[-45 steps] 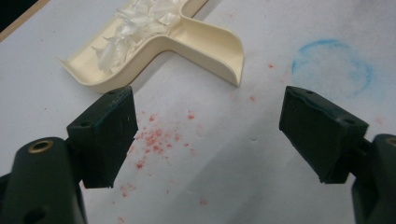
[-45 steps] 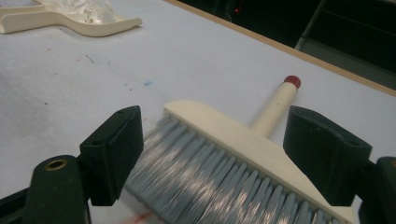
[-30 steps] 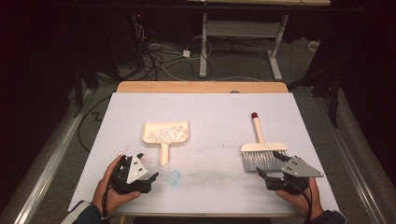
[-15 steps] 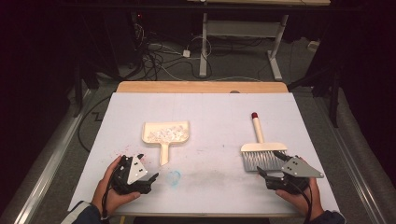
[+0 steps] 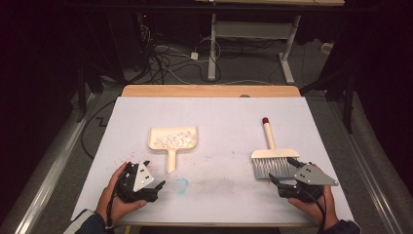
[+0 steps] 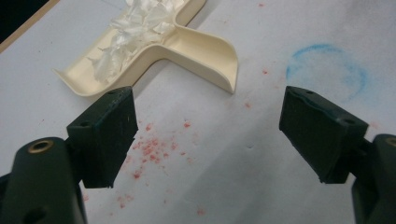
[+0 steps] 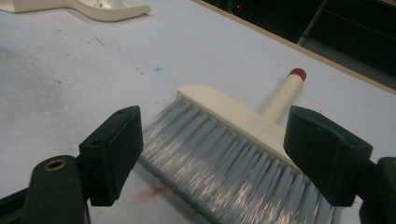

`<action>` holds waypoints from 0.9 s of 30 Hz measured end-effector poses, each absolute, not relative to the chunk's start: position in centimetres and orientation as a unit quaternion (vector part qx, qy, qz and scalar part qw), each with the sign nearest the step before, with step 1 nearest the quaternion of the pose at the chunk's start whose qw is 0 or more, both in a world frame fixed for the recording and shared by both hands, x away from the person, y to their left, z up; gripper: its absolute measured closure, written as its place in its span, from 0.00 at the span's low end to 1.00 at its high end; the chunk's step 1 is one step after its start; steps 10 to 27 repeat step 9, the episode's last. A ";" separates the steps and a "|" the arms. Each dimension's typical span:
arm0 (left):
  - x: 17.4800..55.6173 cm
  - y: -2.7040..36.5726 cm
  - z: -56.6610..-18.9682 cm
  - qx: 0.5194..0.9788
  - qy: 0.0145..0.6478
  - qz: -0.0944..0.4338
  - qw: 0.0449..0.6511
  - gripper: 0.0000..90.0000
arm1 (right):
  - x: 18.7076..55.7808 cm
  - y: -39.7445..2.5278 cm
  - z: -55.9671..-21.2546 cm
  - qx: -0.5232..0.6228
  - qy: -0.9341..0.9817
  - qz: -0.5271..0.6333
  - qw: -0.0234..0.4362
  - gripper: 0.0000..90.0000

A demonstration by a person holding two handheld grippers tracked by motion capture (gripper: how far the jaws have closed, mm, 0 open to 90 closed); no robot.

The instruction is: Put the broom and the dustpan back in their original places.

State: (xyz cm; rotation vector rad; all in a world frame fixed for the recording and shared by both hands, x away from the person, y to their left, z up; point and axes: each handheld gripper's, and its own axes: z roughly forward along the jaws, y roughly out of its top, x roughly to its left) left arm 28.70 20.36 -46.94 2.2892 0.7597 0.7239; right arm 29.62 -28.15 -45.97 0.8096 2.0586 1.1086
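A cream dustpan [image 5: 171, 141] [image 6: 187, 44] lies on the white table [image 5: 219, 122], its tray holding several white scraps [image 5: 173, 139] [image 6: 126, 32] and its handle pointing toward me. A cream hand brush [image 5: 272, 157] [image 7: 233, 135] with grey bristles and a red-tipped handle lies at the right. My left gripper [image 5: 160, 187] [image 6: 210, 135] rests open on the table just short of the dustpan handle. My right gripper [image 5: 280, 175] [image 7: 212, 154] is open at the near edge of the brush bristles, with nothing held.
A blue chalk ring [image 5: 181, 183] [image 6: 327, 65] and red specks [image 6: 154, 149] mark the table between the hands. A wooden strip [image 5: 209, 90] edges the far side. Beyond it stand dark floor, cables [image 5: 165, 53] and desk legs [image 5: 287, 53].
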 end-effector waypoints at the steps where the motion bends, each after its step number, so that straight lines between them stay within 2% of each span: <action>1: 28.7 20.4 -46.9 0.865 0.287 0.273 0.306 0.21 | 29.6 -28.2 -46.0 0.310 0.786 0.423 0.328 0.23; 27: 29.0 20.3 -47.0 0.866 0.288 0.273 0.305 0.21 | 29.8 -28.1 -46.0 0.308 0.788 0.417 0.332 0.23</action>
